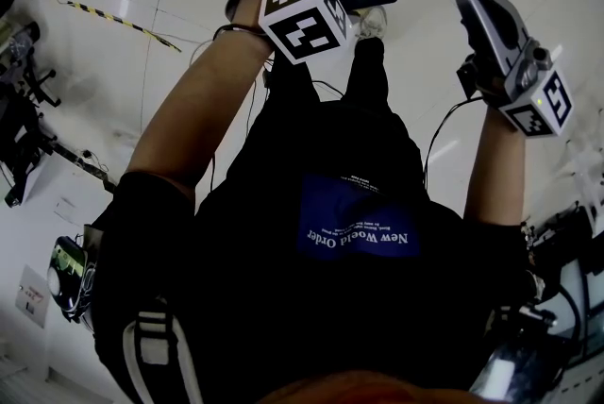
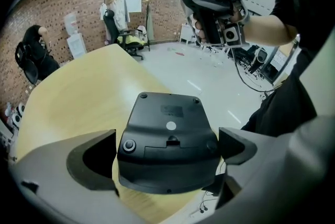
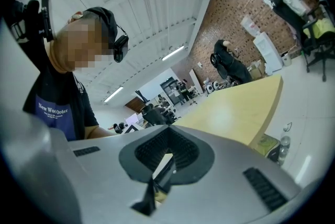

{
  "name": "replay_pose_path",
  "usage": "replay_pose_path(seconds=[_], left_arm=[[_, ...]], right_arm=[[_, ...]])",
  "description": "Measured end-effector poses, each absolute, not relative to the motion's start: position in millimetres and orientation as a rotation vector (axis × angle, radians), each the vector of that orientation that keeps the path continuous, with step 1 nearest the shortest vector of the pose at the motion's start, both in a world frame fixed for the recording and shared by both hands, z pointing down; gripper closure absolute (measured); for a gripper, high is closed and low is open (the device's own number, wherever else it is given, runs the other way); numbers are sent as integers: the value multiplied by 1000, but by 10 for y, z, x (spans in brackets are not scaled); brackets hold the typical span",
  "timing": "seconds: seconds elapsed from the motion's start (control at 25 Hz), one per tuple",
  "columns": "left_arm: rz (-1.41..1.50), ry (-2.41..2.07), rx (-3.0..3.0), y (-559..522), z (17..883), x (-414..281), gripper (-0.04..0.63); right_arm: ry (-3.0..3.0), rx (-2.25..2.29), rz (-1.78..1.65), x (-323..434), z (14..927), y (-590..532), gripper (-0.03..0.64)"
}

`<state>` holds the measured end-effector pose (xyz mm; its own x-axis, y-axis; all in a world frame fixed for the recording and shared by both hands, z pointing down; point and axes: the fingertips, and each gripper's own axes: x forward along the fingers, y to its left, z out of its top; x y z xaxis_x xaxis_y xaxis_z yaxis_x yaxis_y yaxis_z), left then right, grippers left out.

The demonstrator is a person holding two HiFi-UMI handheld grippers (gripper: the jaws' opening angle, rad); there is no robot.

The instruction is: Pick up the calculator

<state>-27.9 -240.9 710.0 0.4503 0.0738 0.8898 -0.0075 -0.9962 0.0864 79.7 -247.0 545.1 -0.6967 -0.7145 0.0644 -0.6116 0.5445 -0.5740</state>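
Two jaws of my left hand-held gripper (image 2: 167, 140) stand released either side of the black calculator (image 2: 168, 113), underside up, with a round white spot, at the yellow tabletop's (image 2: 73, 108) edge. My right hand-held gripper (image 3: 166, 157) is clenched, empty. My shirt (image 1: 359, 230) reads "New World Order".

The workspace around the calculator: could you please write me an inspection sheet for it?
Surface: pale wooden table with a curved edge.
Job's things: black calculator lies underside up near the table's edge.
Clutter: nothing seen on the table.
Grippers: left gripper is open, one jaw on each side of the calculator, no firm grip to be seen; right gripper is shut and empty, held in the air off the table.
Cables: a black cable hangs from the right gripper; more cables lie on the floor.
Surroundings: white floor, brick wall, office chair.
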Motion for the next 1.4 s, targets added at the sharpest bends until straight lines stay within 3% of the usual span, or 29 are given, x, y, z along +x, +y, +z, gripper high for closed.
replay_pose_path(seconds=[0.92, 1.4], left_arm=[[1697, 123, 2525, -2351, 7175, -243, 8], [976, -37, 2260, -2648, 6821, -392, 8]], right_arm=[[2610, -1142, -825, 839, 5209, -2288, 632], [2620, -1171, -834, 798, 5057, -2257, 632]])
